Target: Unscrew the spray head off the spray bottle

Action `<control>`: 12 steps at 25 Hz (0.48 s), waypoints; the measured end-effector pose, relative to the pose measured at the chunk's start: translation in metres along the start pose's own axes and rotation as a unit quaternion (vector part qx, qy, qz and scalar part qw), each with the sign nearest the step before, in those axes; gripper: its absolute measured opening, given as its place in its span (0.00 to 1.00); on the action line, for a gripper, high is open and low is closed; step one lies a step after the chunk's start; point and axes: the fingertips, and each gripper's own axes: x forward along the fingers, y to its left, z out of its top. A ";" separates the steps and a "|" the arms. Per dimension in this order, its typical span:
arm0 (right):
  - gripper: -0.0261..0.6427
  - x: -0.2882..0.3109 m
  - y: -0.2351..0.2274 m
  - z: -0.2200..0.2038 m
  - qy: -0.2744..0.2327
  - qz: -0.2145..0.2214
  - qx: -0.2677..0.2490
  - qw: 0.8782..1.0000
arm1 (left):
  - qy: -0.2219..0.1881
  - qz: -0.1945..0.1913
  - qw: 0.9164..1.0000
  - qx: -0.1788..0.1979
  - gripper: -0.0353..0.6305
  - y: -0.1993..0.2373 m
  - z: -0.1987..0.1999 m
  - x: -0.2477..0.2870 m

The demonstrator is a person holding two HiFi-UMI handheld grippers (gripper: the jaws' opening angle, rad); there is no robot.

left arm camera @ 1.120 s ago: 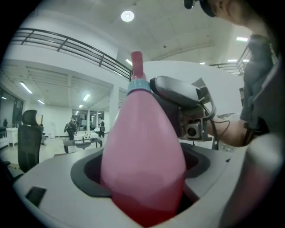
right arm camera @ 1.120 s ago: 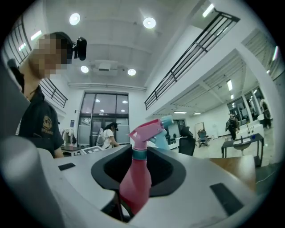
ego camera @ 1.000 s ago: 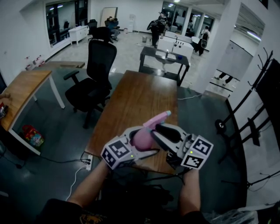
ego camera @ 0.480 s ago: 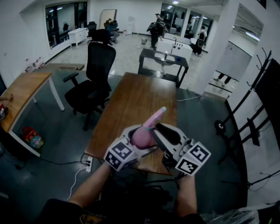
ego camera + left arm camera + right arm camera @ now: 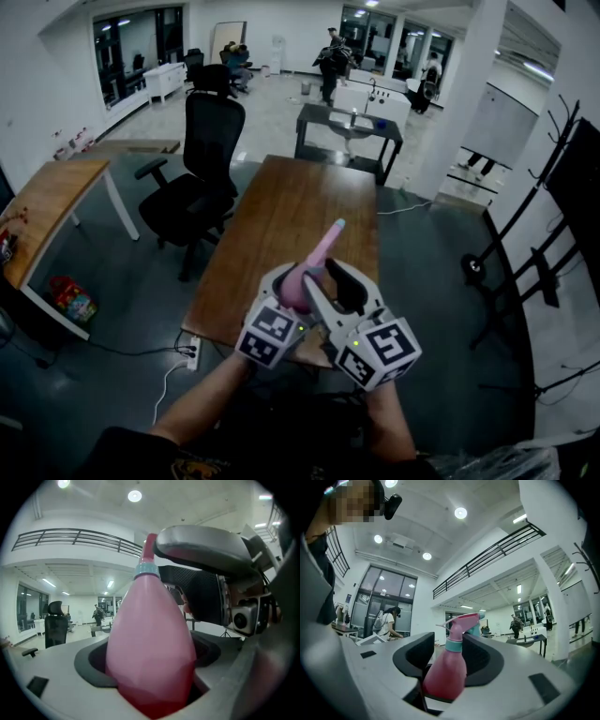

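Low in the centre of the head view, the left gripper was clenched on the body of the pink spray bottle over the wooden table — the right gripper had just been opening, pads loose beside the neck under the spray head

My left forearm and right forearm reach forward, converging. My left gripper clamps the spray bottle by its body. My right gripper, jaws just opened wider, straddles its neck without pressing.
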 end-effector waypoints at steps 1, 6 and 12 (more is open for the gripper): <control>0.30 0.000 -0.001 -0.001 0.003 0.003 -0.002 1.000 | 0.001 -0.002 1.000 0.000 0.72 -0.001 -0.001 0.000; 0.30 0.002 -0.005 0.000 0.011 0.001 -0.013 1.000 | 0.000 -0.013 1.000 0.004 0.72 -0.010 0.001 0.003; 0.30 0.004 -0.011 -0.002 0.015 0.000 -0.018 1.000 | 0.000 -0.025 1.000 0.007 0.73 -0.013 0.000 0.006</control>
